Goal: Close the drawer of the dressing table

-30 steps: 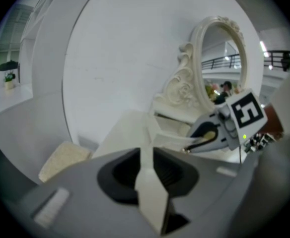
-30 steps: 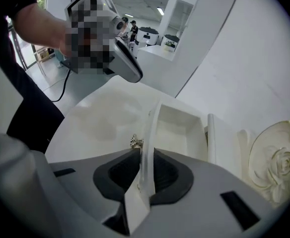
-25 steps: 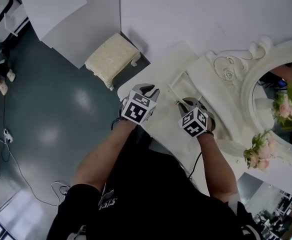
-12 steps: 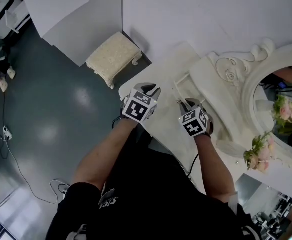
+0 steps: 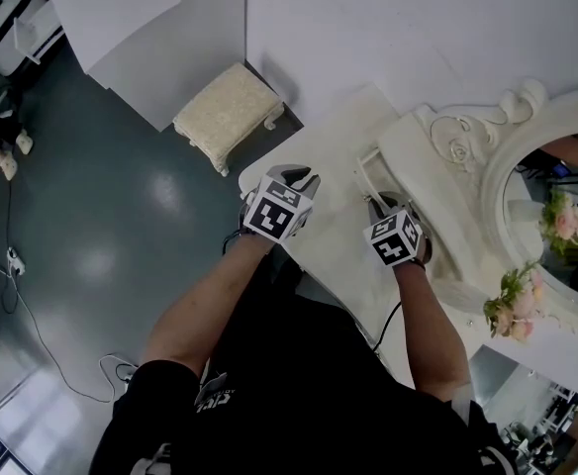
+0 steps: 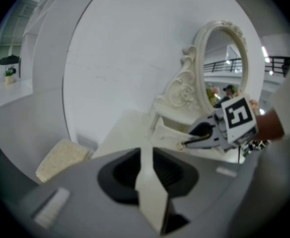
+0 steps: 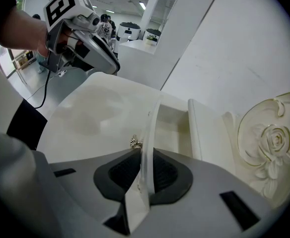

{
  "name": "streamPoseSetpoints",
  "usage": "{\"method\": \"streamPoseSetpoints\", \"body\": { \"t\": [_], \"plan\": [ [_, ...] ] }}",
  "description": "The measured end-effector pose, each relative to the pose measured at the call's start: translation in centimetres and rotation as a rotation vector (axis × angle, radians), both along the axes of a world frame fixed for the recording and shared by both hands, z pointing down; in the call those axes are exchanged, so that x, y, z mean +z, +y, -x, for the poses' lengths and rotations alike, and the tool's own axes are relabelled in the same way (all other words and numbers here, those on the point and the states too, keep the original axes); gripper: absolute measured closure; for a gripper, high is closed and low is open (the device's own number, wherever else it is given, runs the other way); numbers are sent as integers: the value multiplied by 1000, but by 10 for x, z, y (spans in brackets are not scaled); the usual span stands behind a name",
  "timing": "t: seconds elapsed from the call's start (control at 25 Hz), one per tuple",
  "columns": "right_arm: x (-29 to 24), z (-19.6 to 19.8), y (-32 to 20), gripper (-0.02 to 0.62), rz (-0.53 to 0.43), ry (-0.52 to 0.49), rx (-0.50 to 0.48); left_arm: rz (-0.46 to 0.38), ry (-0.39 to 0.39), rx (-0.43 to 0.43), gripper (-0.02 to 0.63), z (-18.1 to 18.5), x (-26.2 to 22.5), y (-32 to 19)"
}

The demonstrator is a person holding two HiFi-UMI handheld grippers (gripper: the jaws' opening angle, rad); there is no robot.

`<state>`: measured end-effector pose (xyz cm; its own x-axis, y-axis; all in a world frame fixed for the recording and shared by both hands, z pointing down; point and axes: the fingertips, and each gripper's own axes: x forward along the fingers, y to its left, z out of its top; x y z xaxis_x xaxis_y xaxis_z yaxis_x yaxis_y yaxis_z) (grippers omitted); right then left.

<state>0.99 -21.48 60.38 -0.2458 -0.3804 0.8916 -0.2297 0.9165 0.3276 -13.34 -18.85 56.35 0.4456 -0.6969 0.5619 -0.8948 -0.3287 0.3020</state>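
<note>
The cream dressing table [image 5: 329, 236] carries a small drawer [image 5: 370, 174] under its carved mirror frame, and the drawer stands slightly open. My right gripper [image 5: 376, 206] is shut on the thin drawer front [image 7: 150, 125], just beside its little metal knob [image 7: 135, 142]. A narrow gap shows between the drawer front and the cabinet face [image 7: 194, 128]. My left gripper [image 5: 289, 180] is shut on the table's front edge [image 6: 150, 182] near the left corner. In the left gripper view the right gripper [image 6: 185, 144] is at the drawer [image 6: 167, 133].
An upholstered stool [image 5: 228, 112] stands on the dark floor left of the table. The oval mirror [image 5: 556, 196] with pink flowers [image 5: 512, 305] fills the right. A white wall panel [image 5: 388, 28] rises behind the table. A cable [image 5: 32, 334] lies on the floor.
My right gripper has moved toward the mirror with the drawer front in it, and the drawer's gap has narrowed. The left gripper has stayed on the table edge.
</note>
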Motion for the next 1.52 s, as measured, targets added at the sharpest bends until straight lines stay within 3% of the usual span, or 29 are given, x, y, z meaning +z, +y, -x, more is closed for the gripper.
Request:
{"method": "streamPoseSetpoints", "body": {
  "t": [0.24,0.44,0.64,0.72,0.92,1.08,1.52],
  "plan": [
    [-3,-1,-7,527,-4,-23,10,-2,-10,23,525,-7,4,0],
    [-24,0,2,468,-55,-125,71,5,-3,66,525,-24,4,-3],
    [-47,-5,21,501,-133,-237,96,23,0,128,525,-49,7,-9],
    [-44,-10,27,526,-112,-266,122,32,1,155,525,-60,8,-11],
    [-31,-30,28,528,-44,-335,258,46,-15,209,525,-82,12,-17],
    [-21,-38,31,526,-16,-358,308,53,-31,237,525,-95,15,-25],
    [-11,-50,19,548,-23,-470,446,50,-93,258,526,-104,25,-49]
  ]
}}
